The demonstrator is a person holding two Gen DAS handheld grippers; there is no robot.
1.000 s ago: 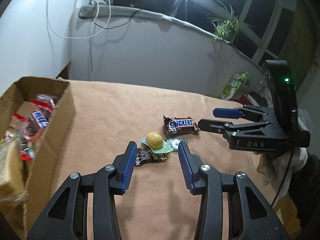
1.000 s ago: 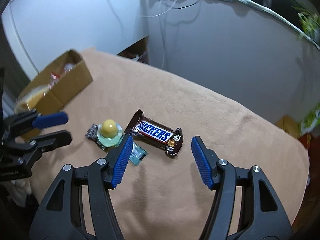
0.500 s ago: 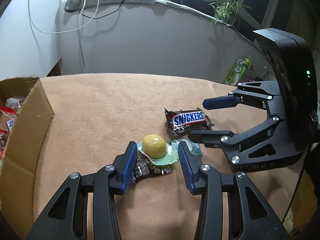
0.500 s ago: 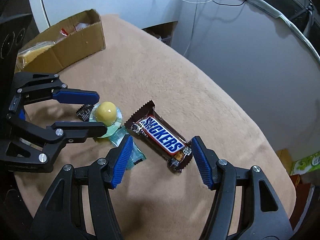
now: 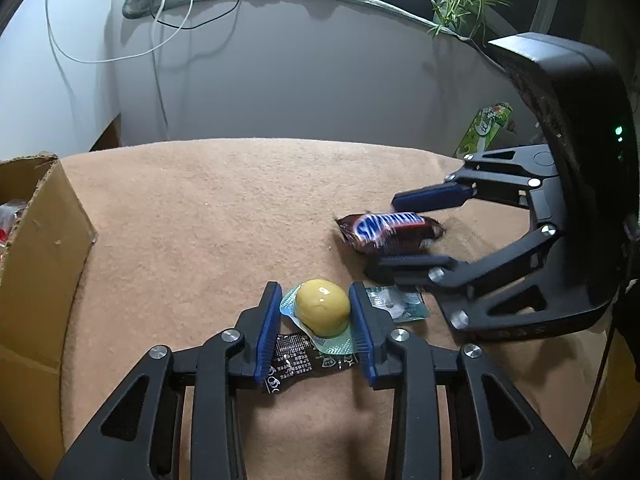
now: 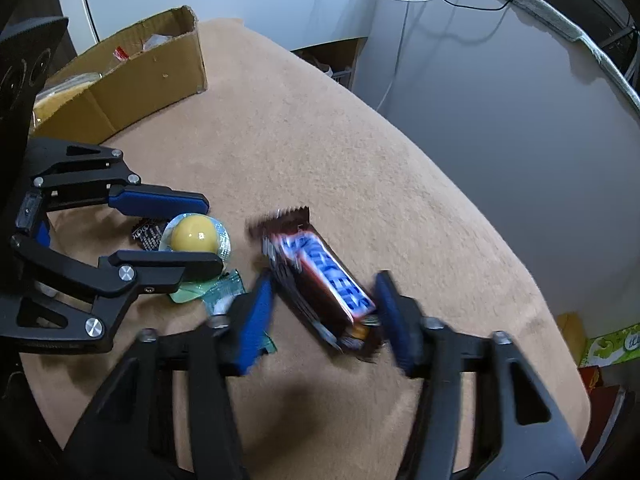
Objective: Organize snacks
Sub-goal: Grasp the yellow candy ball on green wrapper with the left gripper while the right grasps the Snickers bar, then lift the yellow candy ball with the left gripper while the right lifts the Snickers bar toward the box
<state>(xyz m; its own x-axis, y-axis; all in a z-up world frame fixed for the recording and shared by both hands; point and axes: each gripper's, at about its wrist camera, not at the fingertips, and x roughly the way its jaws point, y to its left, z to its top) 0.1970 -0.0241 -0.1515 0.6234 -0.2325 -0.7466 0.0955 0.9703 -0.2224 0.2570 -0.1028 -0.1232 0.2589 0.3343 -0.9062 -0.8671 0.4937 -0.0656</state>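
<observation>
We see left gripper (image 5: 316,320) jaws closing round yellow jelly cup (image 5: 322,309): right pad touches dome, left pad just short of cup rim. Cup sits dome-up over dark wrapper (image 5: 296,356) on tan surface (image 5: 200,208).

Our right gripper (image 6: 326,312) jaws closing on Snickers bar (image 6: 320,276); bar lies between pads, motion-blurred, so contact unclear to us. Bar's long axis runs diagonally across jaw gap, crimped end pointing away from jaws. Teal packet (image 6: 224,292) beside left pad. Cardboard box (image 6: 132,84) well beyond jaws.
</observation>
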